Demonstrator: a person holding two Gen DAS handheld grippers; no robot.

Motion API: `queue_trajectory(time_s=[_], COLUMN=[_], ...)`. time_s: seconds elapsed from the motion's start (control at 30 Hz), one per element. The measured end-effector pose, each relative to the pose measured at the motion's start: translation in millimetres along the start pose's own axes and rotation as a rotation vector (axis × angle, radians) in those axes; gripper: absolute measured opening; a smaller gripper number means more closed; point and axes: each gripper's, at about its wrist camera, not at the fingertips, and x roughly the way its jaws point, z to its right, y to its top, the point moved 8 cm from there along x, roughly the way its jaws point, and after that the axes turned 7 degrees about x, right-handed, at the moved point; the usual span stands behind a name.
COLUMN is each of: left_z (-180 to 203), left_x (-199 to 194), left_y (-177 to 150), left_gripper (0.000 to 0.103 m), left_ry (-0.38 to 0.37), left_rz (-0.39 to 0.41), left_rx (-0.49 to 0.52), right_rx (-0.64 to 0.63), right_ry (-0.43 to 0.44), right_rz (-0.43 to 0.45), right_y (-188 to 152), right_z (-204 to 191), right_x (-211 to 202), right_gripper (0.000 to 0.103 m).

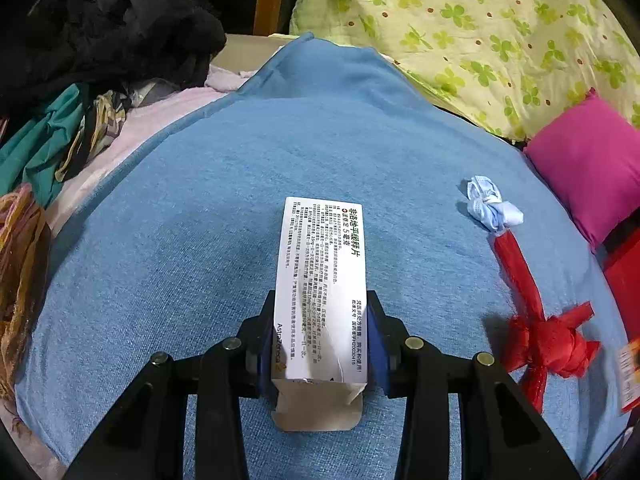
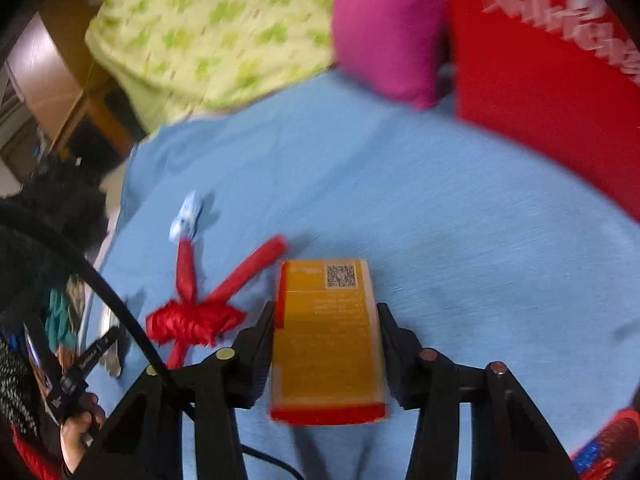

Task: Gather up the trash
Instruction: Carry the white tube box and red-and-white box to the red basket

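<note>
Currently your left gripper point(image 1: 322, 336) has its jaws clamped on a white medicine box point(image 1: 320, 292), blue pads pressing both long sides; the box's torn flap end points back toward the camera and its printed face is up. It sits above the blue bedsheet point(image 1: 200, 220), whether touching it or lifted I can't tell. Your right gripper point(image 2: 326, 336) has an orange box point(image 2: 326, 340) with red ends and a QR code between its jaws; the left finger looks against the box's edge, the right one shows a thin gap, and the frame is blurred, so I can't tell if that grip is closed. Loose trash on the sheet: a knotted red plastic bag point(image 1: 536, 332) with a long twisted tail, lying to the right of the white box in the left view, and a crumpled white-blue wad point(image 1: 490, 208) touching the far tip of that tail. In the right view the same red bag point(image 2: 192, 316) lies just left of the orange box, not touching the fingers. A magenta pillow point(image 1: 592, 168) and a green clover quilt point(image 1: 480, 32) sit at the far side of the bed, dark clothes point(image 1: 100, 28) piled far left. Your hand point(image 2: 78, 428) shows at the lower left of the right view.
</note>
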Motion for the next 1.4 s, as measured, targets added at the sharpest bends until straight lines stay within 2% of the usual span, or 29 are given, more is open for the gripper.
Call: queue_trajectory(time_s=[0.17, 0.33, 0.43, 0.63, 0.93, 1.23, 1.4], left_z=[15.3, 34.7, 40.7, 64.0, 157.0, 265.5, 318.0], left_x=[-12.6, -31.8, -38.7, -70.0, -123.7, -182.8, -211.9], left_y=[-1.4, -15.0, -23.0, -23.5, -34.5, -62.1, -86.4], left_gripper=[0.041, 0.041, 0.041, 0.041, 0.041, 0.041, 0.041], left_ry=[-0.014, -0.036, -0.045, -0.078, -0.262, -0.462, -0.566], left_rz=[0.028, 0.044, 0.035, 0.073, 0.108, 0.121, 0.104], left_rx=[0.072, 0.142, 0.157, 0.211, 0.343, 0.504, 0.585], right_rx=[0.074, 0.149, 0.185, 0.199, 0.291, 0.465, 0.549], right_ry=[-0.013, -0.006, 0.000, 0.012, -0.026, -0.149, -0.216], right_rz=[0.054, 0.056, 0.060, 0.113, 0.208, 0.255, 0.231], right_y=[3.8, -9.2, -14.3, -15.4, -40.7, -114.7, -151.4], right_z=[43.6, 77.5, 89.4, 102.9, 162.5, 265.5, 314.0], right_x=[-39.1, -51.8, -52.7, -80.7, -149.6, -222.9, -233.3], right_gripper=[0.050, 0.050, 0.049, 0.049, 0.049, 0.049, 0.049])
